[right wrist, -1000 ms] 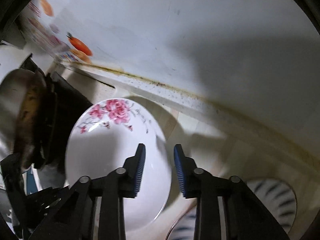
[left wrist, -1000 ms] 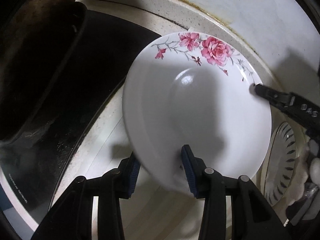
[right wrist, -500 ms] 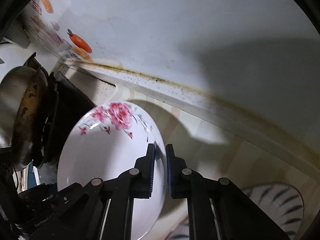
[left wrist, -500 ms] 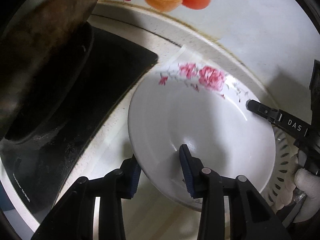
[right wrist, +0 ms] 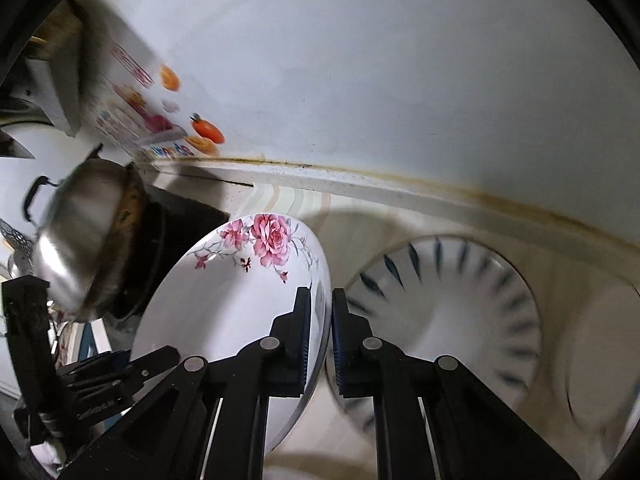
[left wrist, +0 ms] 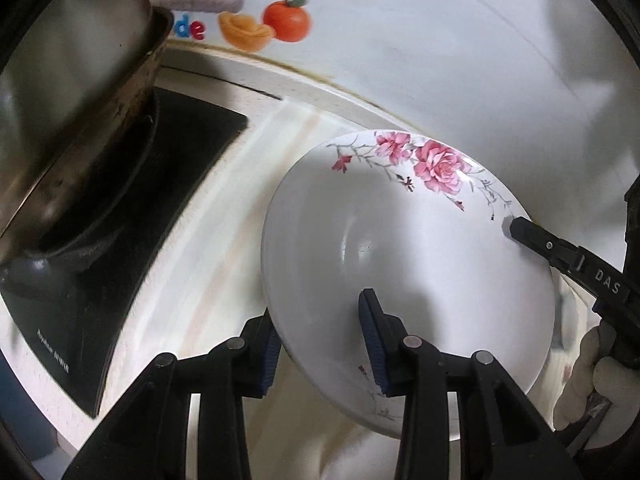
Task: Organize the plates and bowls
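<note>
Both wrist cameras look steeply down, close; both show the rose plate (left wrist: 400, 272).

I read "DAS" on the right gripper's finger (left wrist: 608, 282), right of my left gripper; "de" on the wall sticker (left wrist: 192, 29) far ahead-left.

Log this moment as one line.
left gripper: shut on plate rim | right gripper: shut on opposite rim | rose plate: tilted above counter

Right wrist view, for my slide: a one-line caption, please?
Right gripper shut on the rose plate's rim, a striped plate on the counter behind.
</note>
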{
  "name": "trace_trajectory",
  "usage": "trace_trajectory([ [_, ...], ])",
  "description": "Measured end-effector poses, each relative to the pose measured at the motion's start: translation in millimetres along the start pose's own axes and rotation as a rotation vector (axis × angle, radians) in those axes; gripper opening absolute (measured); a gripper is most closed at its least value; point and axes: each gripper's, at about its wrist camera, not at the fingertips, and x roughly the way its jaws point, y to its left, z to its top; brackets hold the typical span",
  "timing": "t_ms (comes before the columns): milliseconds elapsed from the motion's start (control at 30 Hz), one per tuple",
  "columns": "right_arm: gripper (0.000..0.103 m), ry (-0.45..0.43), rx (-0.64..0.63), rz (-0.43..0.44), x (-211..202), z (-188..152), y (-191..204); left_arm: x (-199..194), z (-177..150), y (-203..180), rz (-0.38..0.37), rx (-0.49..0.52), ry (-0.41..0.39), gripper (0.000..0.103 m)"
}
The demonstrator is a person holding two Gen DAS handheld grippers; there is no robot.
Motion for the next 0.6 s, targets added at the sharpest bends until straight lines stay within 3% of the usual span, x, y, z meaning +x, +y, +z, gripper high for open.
trace_trajectory([
  [333,0.012,-0.037,0.106,-0.049,-98,-122,-9,-30,-73,-26,-0.051,0.151,0.061,0.034],
  [600,0.011,0.016,0.232,-0.066,-105,-221,-27,-10,-120,-35,-0.03,0.239,0.166,0.034],
])
